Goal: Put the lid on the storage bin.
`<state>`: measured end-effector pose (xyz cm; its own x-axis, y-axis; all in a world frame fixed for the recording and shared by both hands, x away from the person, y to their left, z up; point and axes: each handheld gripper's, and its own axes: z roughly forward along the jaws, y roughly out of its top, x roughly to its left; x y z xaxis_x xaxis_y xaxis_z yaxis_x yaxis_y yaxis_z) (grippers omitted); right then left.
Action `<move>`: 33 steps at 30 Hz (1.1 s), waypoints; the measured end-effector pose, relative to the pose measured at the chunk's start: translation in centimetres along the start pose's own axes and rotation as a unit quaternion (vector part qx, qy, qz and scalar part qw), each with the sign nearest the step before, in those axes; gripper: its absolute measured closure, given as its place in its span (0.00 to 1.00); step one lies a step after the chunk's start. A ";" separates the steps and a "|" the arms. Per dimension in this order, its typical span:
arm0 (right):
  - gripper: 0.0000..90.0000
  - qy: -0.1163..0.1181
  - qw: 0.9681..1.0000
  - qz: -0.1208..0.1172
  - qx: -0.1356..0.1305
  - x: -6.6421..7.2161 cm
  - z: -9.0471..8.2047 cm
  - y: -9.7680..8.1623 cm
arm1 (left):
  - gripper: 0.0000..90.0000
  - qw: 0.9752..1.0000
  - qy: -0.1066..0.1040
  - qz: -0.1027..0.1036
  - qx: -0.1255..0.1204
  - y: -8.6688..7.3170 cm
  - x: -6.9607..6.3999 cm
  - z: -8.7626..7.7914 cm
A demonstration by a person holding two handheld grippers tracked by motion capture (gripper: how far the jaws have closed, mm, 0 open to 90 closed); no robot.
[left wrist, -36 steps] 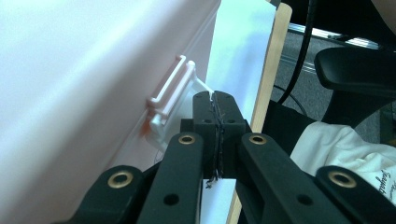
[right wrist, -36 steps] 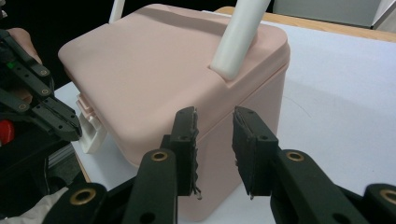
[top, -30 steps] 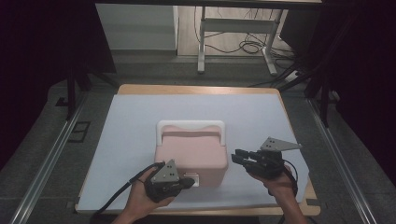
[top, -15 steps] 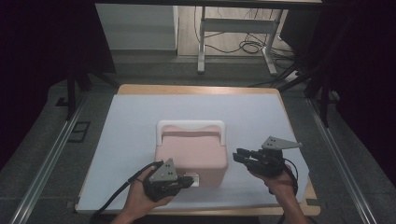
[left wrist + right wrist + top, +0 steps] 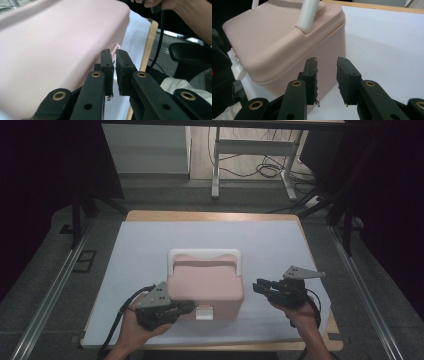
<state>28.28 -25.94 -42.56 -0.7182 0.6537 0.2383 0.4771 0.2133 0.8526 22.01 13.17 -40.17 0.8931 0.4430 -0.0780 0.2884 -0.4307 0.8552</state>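
A pink lidded box (image 5: 205, 282) with a white handle (image 5: 204, 254) stands on the white table cover (image 5: 145, 250). A white latch (image 5: 203, 312) hangs at its front wall. My left gripper (image 5: 190, 306) is at the box's front left corner, beside the latch. Its jaws have just been opening and show a narrow slit with nothing in it (image 5: 115, 56); the pink box (image 5: 55, 37) lies to their left. My right gripper (image 5: 257, 286) hovers off the box's right side, open and empty (image 5: 327, 62), pointing at the box (image 5: 277, 37) and its handle (image 5: 308, 15).
The wooden table edge (image 5: 210, 215) frames the white cover. A metal desk frame (image 5: 216, 165) and cables lie on the floor beyond. Rails (image 5: 50, 290) run along both sides of the table. Bare cover lies behind the box.
My left gripper has drawn back to the left and up, away from the latch, which now shows fully at the box front. The right gripper and the box have stayed put.
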 end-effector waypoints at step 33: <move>0.70 -0.031 0.999 0.015 0.015 -4.0 1.1 -2.7 | 0.76 0.985 0.116 -0.124 -0.012 -6.2 7.9 -3.3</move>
<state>30.42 -28.38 -46.37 -0.6711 0.7032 0.2348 0.5146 0.2139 0.8303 26.13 21.93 -44.40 0.6925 0.7012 -0.1696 0.4777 -0.2695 0.8361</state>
